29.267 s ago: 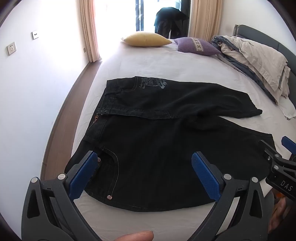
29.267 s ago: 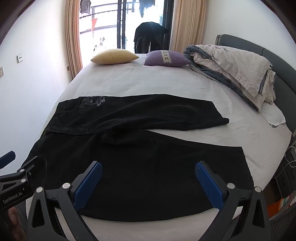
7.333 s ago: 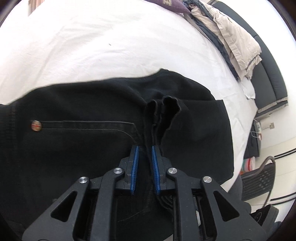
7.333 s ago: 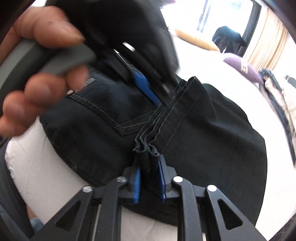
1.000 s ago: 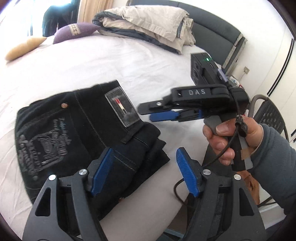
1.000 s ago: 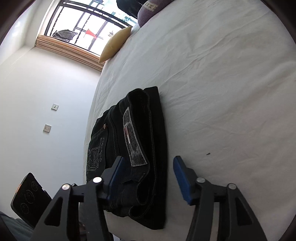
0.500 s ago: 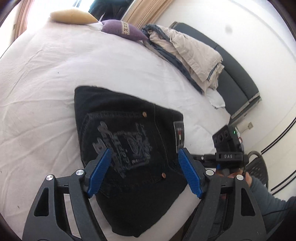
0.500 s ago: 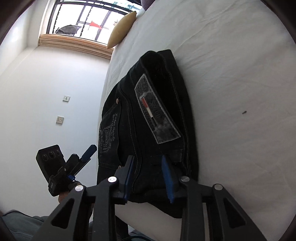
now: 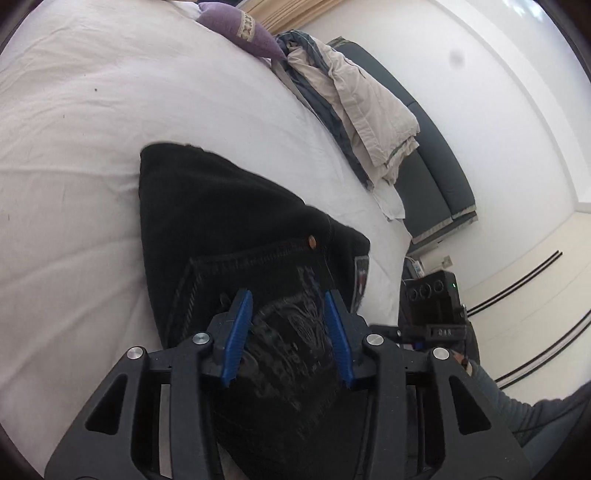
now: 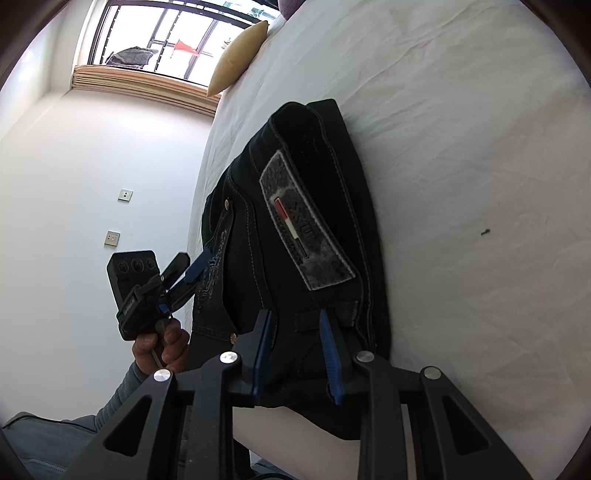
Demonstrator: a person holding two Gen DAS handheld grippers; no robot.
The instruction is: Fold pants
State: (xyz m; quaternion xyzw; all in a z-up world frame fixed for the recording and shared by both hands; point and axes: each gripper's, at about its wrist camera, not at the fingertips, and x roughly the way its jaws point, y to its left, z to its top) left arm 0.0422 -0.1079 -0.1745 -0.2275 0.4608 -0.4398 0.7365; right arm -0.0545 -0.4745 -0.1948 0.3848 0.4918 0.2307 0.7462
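Black jeans (image 9: 221, 221), folded into a thick stack, lie on the white bed sheet (image 9: 74, 147) near its edge. My left gripper (image 9: 287, 338) has its jaws closing. The blue pads straddle the near edge of the stack at the printed back pocket, and the cloth bulges between them. In the right wrist view the pants (image 10: 314, 166) show their grey waistband patch (image 10: 306, 236). The jaws of my right gripper (image 10: 295, 350) are closing and pinch the waistband end by a belt loop. A hand holds the left gripper (image 10: 190, 264) at the stack's left side.
A purple pillow (image 9: 240, 26) and a heap of beige and grey bedding (image 9: 362, 103) lie at the far side by the dark headboard (image 9: 432, 177). A yellow pillow (image 10: 240, 55) sits near the window. The white wall with switches (image 10: 112, 238) is beyond the bed's edge.
My left gripper swung round and down onto the stack, and its jaws narrowed around the near edge. The right gripper's jaws narrowed onto the waistband end and then stayed nearly still.
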